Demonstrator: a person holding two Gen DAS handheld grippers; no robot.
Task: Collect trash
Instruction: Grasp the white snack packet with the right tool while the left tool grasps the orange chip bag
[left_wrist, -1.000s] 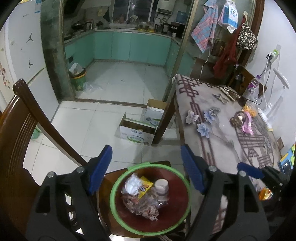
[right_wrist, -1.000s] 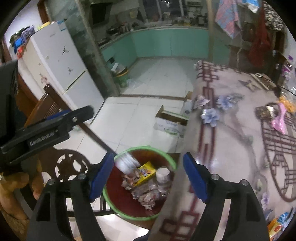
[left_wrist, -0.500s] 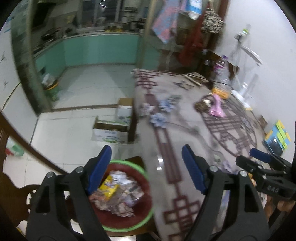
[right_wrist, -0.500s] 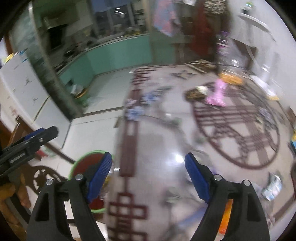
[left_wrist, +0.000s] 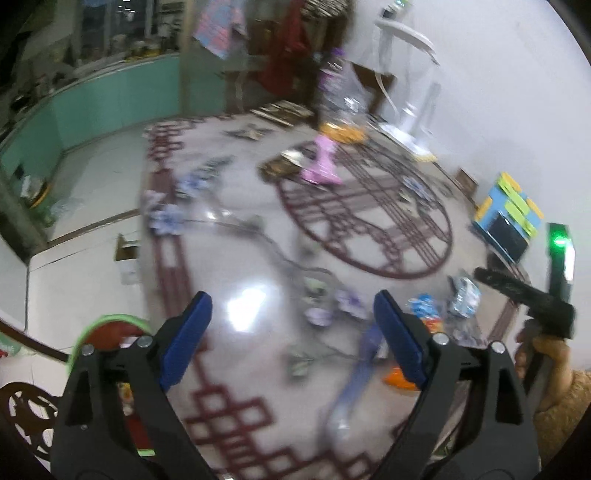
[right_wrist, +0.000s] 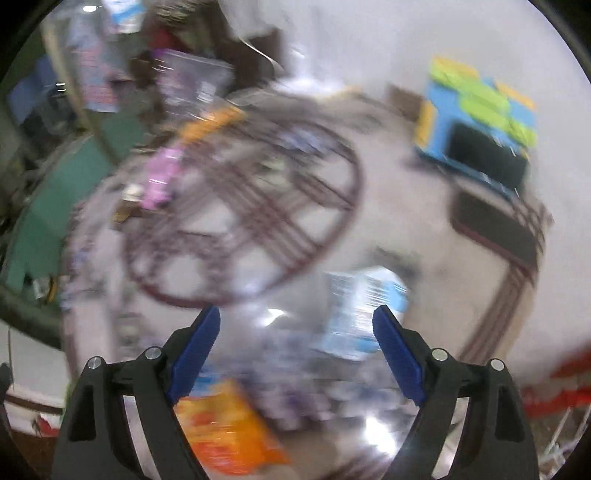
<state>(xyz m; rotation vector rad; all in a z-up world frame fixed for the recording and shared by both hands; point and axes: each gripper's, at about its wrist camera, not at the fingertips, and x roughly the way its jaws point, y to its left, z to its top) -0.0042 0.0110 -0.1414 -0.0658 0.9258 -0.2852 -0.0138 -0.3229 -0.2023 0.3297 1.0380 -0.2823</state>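
My left gripper is open and empty above the patterned table. A green-rimmed red bin with trash sits at the table's left edge, below my left fingers. Wrappers lie on the table at the right: a blue-and-white one, a blue one and an orange one. My right gripper is open and empty, over a blue-and-white wrapper and an orange packet. The right view is blurred. The right tool shows in the left view.
A pink object, a brown item and a clear bottle stand at the table's far side. A blue-and-green box leans by the white wall. A white lamp stands at the back. A cardboard box is on the floor.
Both grippers have swung right, away from the bin and over the table toward the wrappers. Both stay open and empty.
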